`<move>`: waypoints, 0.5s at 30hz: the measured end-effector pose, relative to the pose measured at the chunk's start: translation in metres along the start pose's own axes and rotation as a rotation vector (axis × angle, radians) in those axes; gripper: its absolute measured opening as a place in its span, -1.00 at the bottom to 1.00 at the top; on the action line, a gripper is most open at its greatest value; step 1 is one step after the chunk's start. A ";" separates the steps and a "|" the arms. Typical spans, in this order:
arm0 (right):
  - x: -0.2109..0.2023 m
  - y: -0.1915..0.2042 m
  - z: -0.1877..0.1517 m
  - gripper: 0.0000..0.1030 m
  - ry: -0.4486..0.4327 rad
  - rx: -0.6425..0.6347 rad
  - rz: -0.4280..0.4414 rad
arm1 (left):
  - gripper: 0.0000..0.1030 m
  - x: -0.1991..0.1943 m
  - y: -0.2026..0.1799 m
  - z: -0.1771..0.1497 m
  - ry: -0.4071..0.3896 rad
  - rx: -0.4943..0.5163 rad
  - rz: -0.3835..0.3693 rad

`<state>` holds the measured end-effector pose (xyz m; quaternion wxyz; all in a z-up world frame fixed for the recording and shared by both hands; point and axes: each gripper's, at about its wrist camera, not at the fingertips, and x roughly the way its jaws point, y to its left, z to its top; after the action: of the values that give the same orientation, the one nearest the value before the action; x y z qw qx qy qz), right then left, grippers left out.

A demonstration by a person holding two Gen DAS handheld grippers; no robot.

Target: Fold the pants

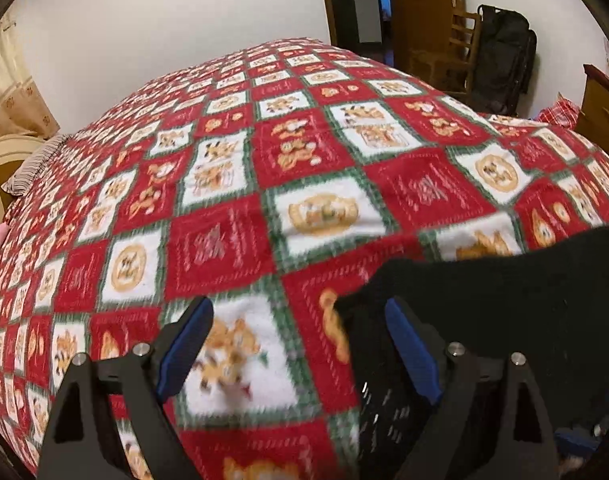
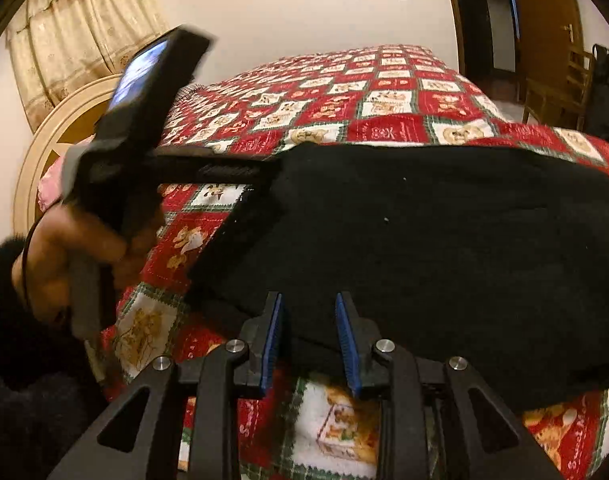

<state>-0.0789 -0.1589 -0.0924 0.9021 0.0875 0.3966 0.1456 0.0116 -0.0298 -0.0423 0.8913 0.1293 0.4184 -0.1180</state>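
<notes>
While I look along my right gripper (image 2: 308, 312), its blue pads (image 2: 273, 342) stand a narrow gap apart with nothing between them, poised at the near edge of the black pants (image 2: 424, 248). The pants lie as a folded dark bundle on the red, white and green patterned blanket (image 2: 384, 100) covering the bed. Off to the side I see my left gripper (image 2: 260, 176) reaching in at the pants' far-left corner, gripped by the hand (image 2: 72, 248); from this view I cannot tell how its jaws stand. Through the left wrist camera, its pads (image 1: 184, 344) are spread wide over the blanket, one finger lying against the pants' edge, nothing pinched. A wooden door (image 1: 420, 4) stands beyond the bed.
</notes>
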 end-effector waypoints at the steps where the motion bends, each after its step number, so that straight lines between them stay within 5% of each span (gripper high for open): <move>1: -0.001 -0.002 0.000 -0.44 0.004 0.008 0.008 | 0.76 -0.007 0.003 -0.009 -0.002 -0.003 -0.018; 5: -0.012 0.002 0.000 -0.44 -0.031 0.003 -0.011 | 0.76 -0.026 0.009 -0.037 0.011 0.000 -0.057; 9: -0.028 0.039 0.004 -0.44 -0.111 -0.152 0.040 | 0.76 -0.040 0.029 -0.054 -0.004 0.011 -0.041; 15: 0.008 0.072 -0.002 -0.45 -0.019 -0.256 0.056 | 0.75 -0.038 0.066 -0.060 0.021 -0.057 0.028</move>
<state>-0.0888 -0.0884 -0.0793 0.9053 -0.0158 0.3636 0.2191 -0.0341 0.0563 -0.0413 0.8917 0.1108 0.4291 -0.0922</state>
